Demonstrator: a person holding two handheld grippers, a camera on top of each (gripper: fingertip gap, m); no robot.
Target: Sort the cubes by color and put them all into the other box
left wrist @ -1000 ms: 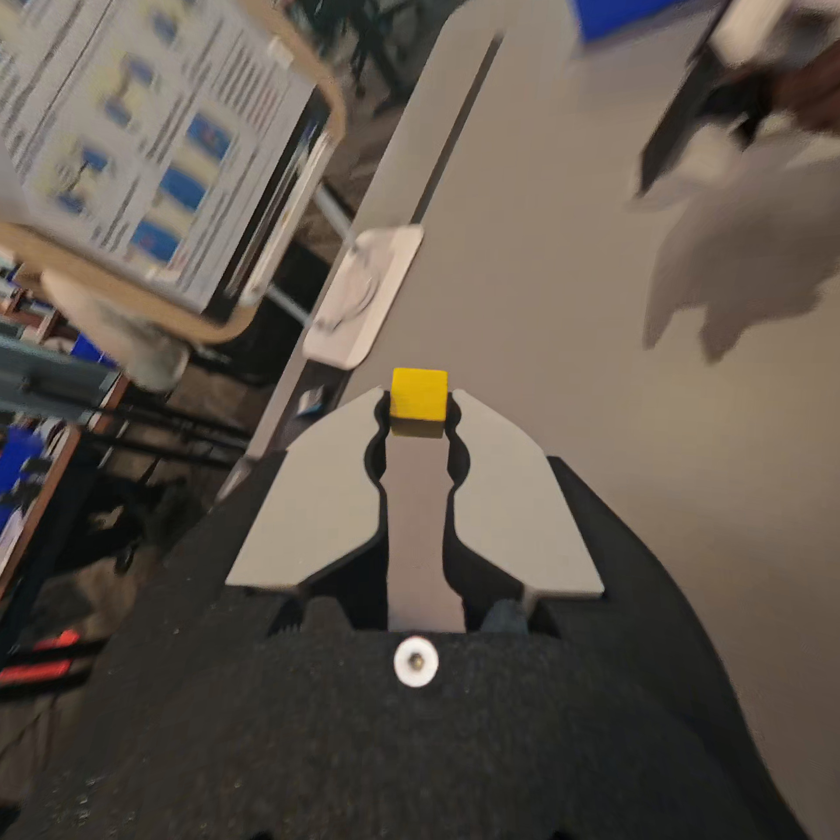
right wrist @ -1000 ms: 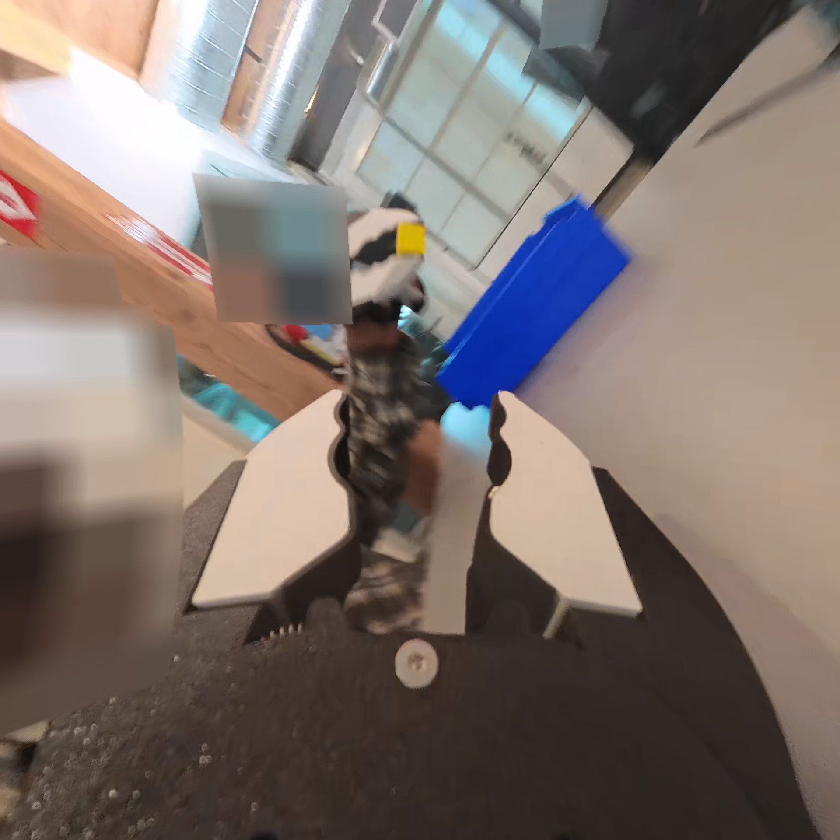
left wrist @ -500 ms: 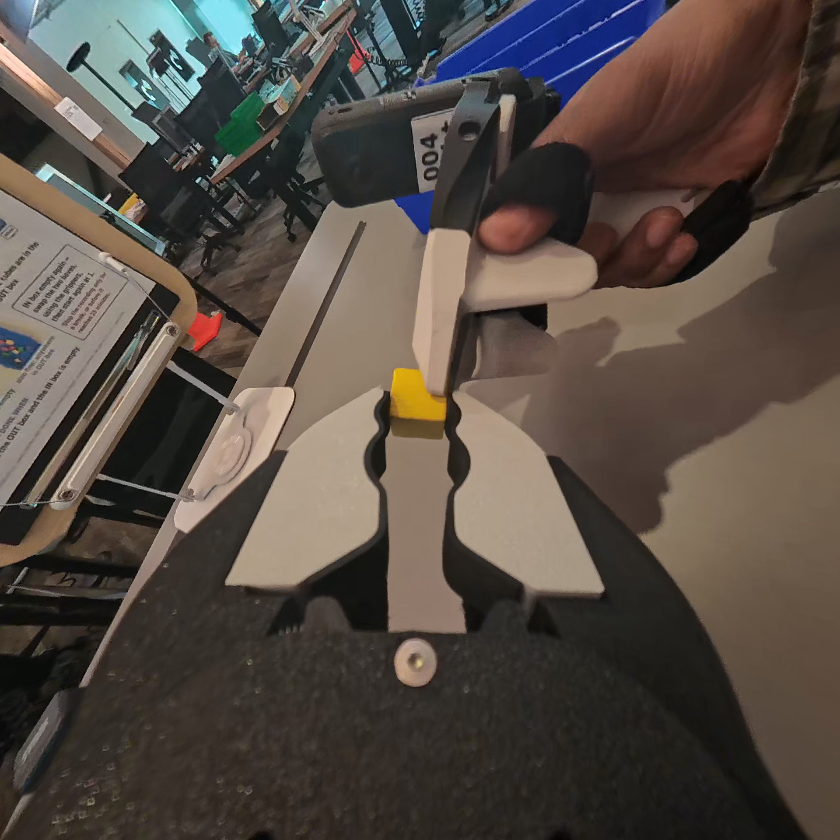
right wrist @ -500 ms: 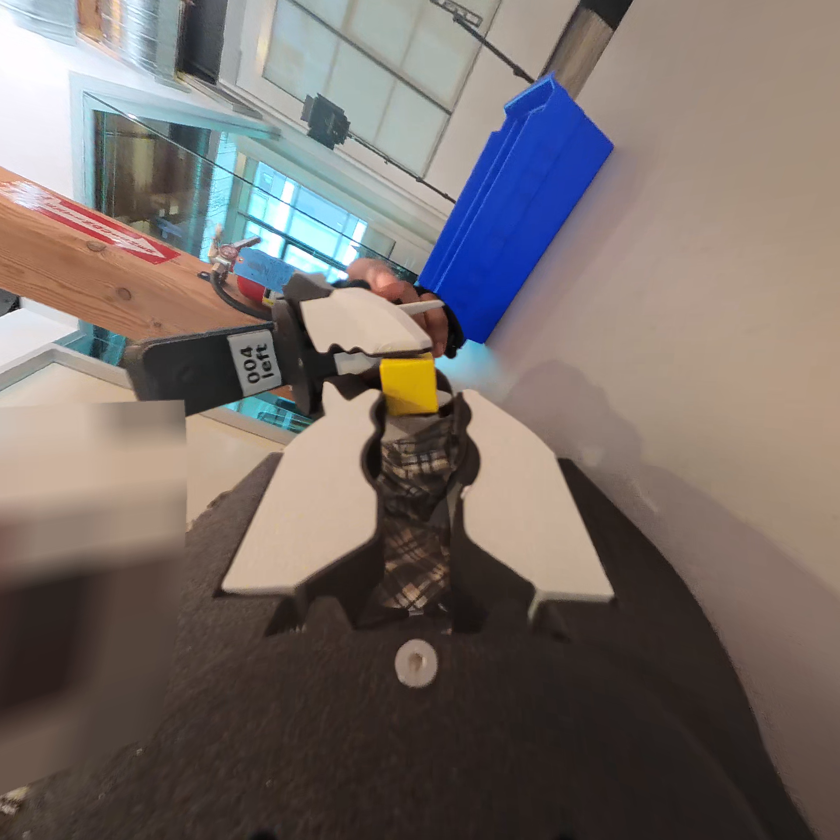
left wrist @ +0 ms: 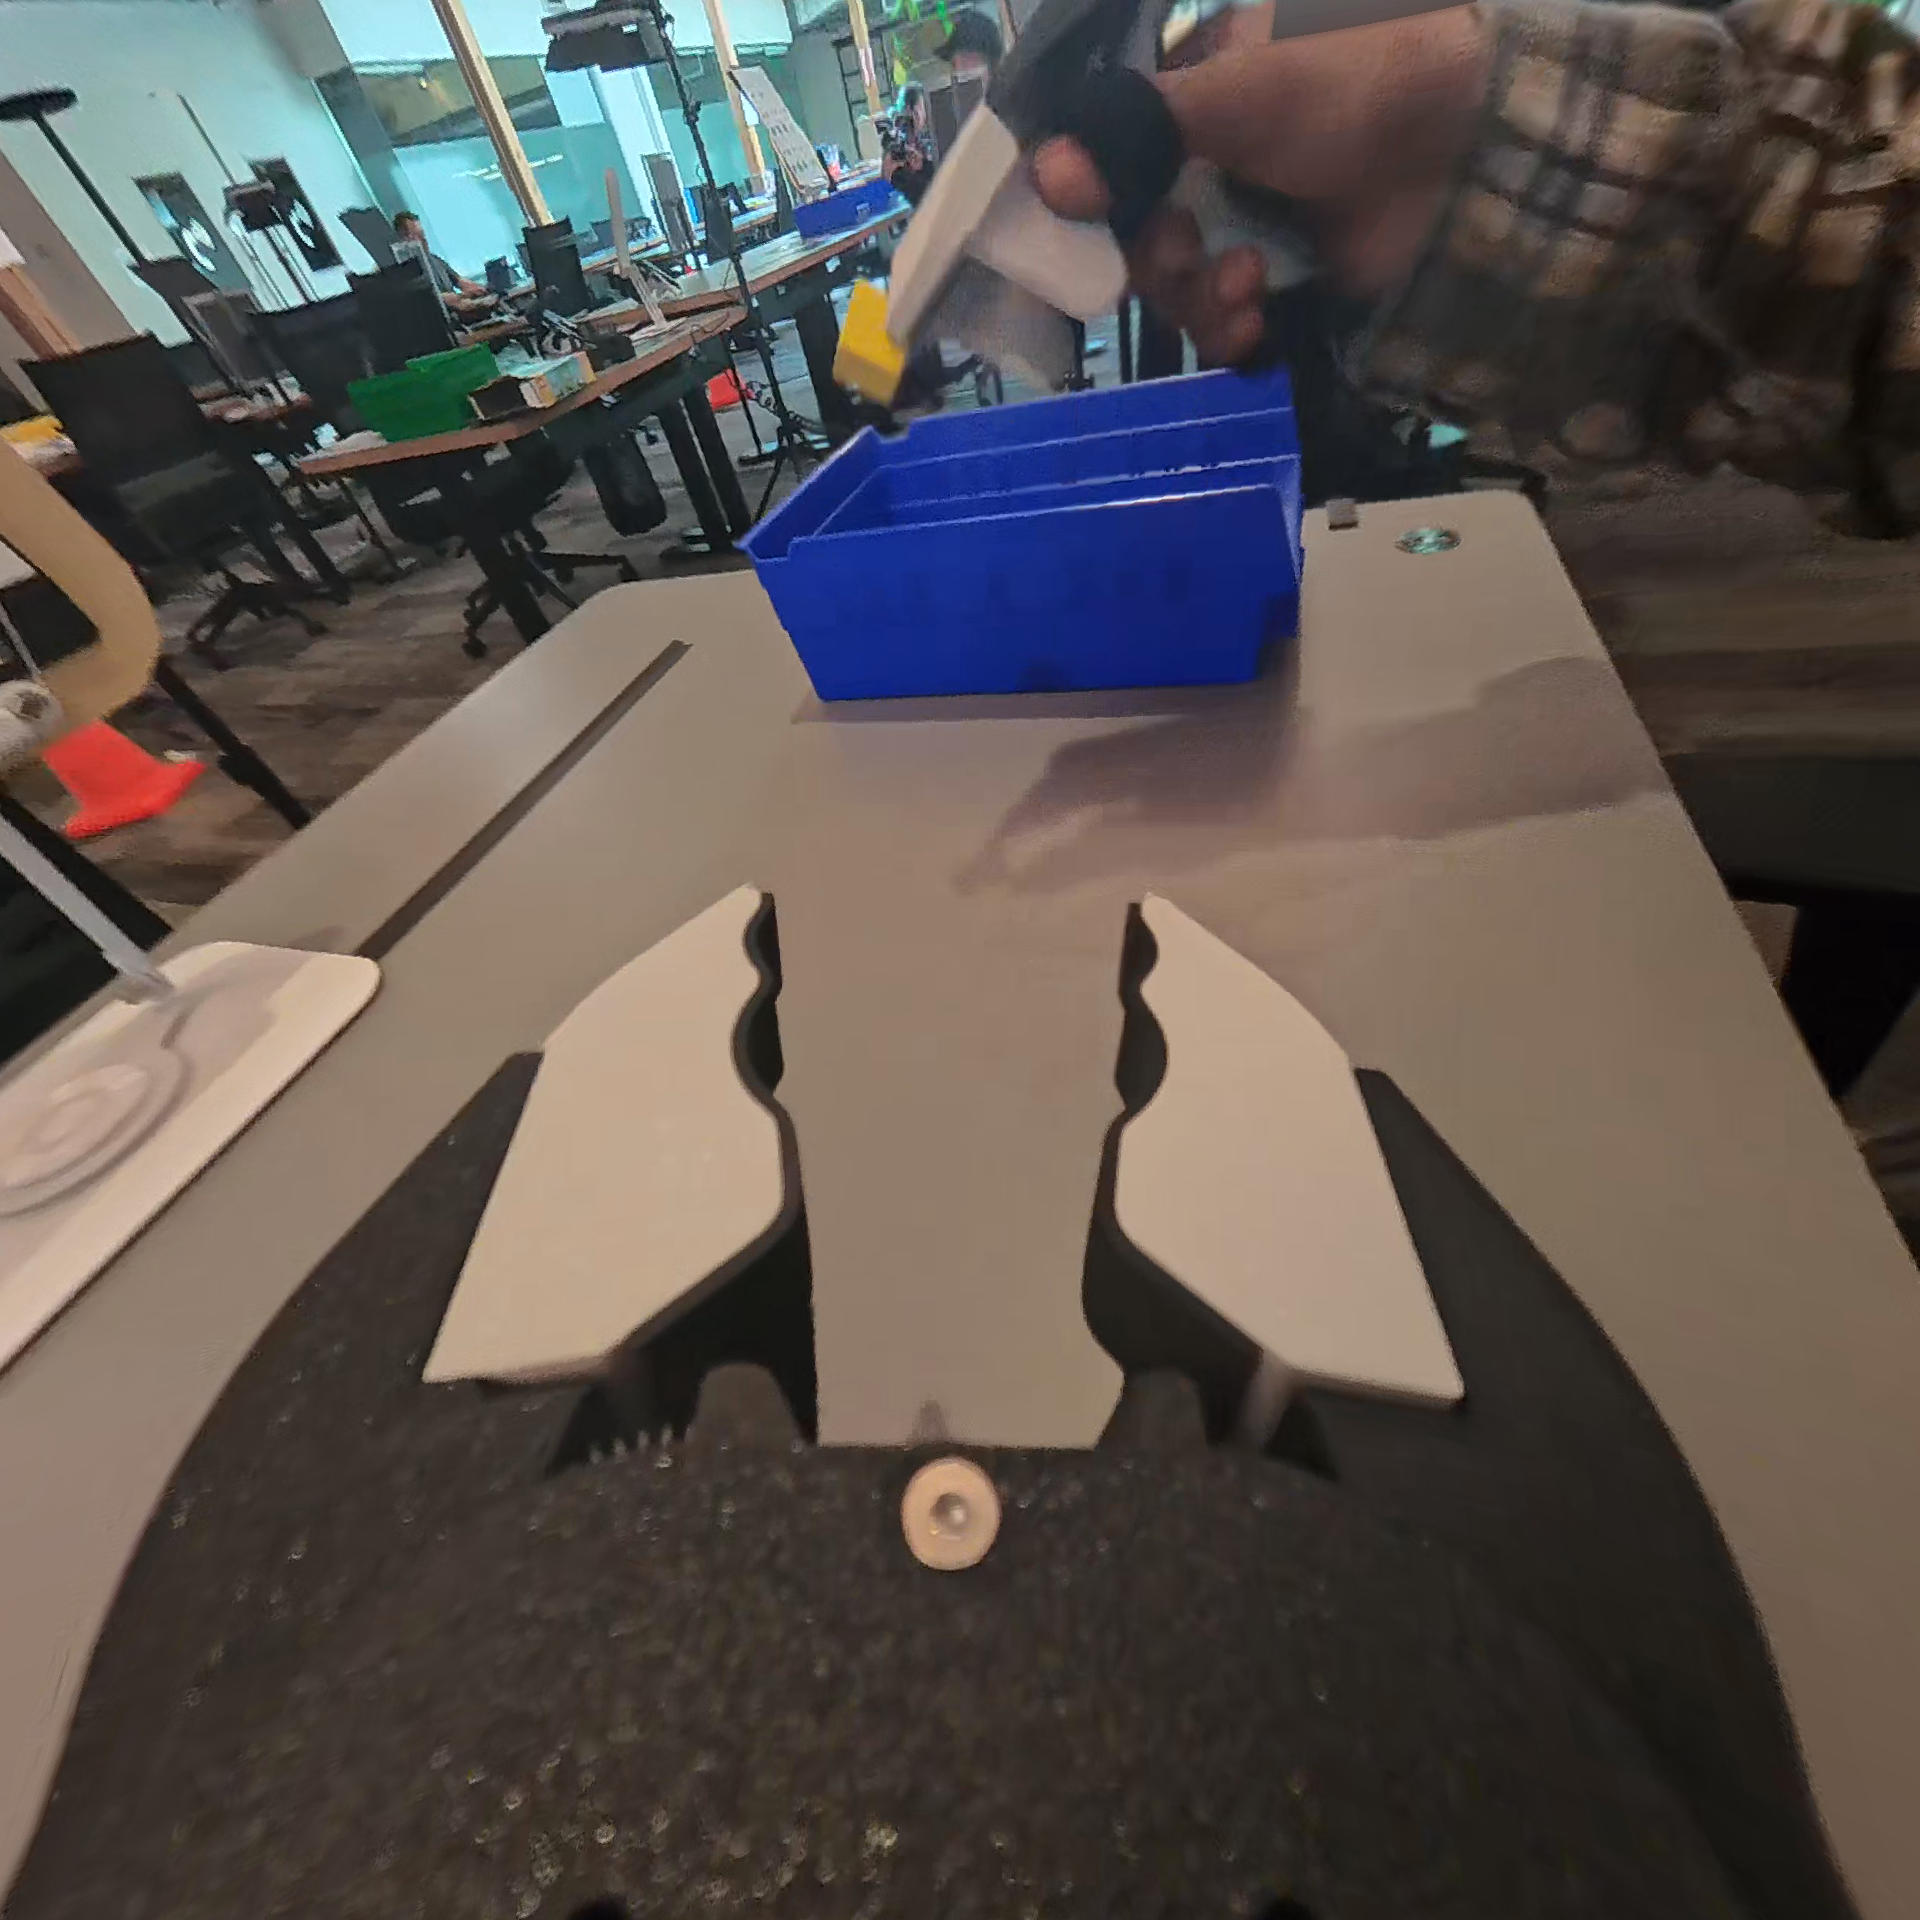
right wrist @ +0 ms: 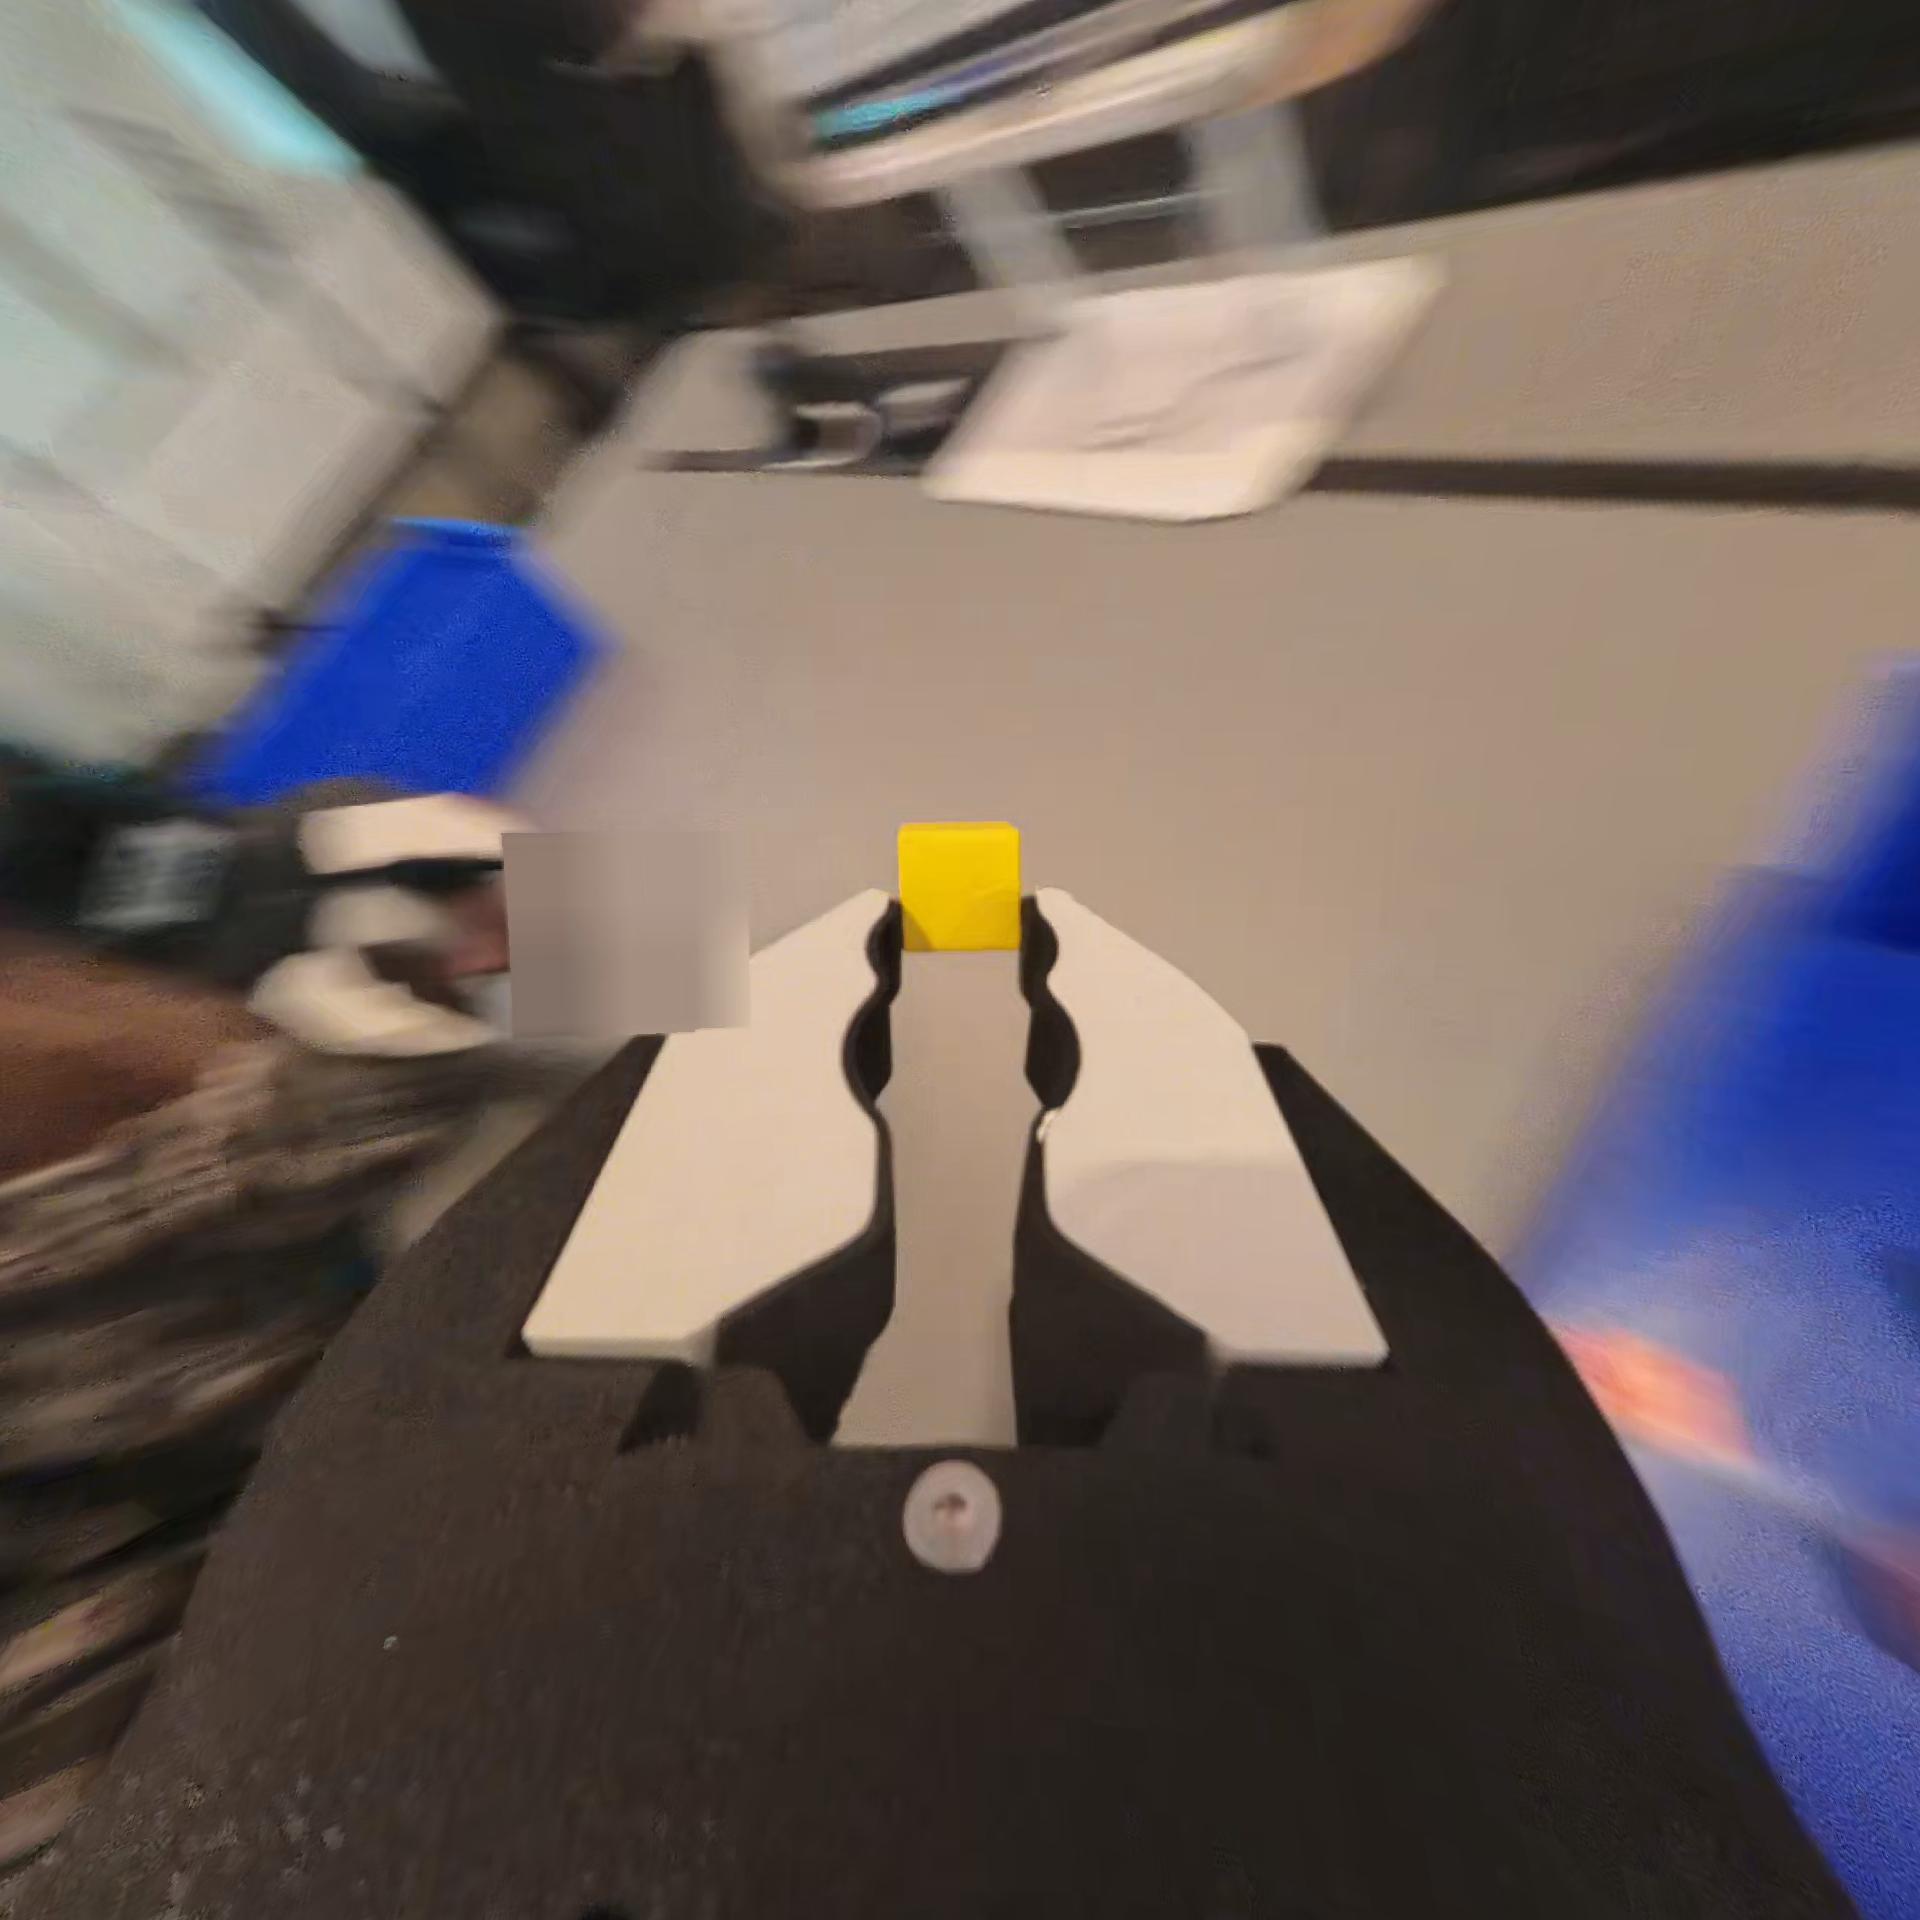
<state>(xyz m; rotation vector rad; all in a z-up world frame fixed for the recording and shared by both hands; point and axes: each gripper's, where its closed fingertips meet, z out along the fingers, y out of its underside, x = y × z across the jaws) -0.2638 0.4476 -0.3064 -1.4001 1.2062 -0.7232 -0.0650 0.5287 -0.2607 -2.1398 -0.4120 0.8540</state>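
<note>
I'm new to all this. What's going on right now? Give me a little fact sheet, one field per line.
Setting: grey table in an open office
Left tool: open, empty, low over the table
Right tool: shut on a yellow cube
Cube position: in the air, near the blue box's far left corner
Box contents: not visible from here
Who holds the tools: a person; hand and plaid sleeve show
Right view quality: background heavily blurred
</note>
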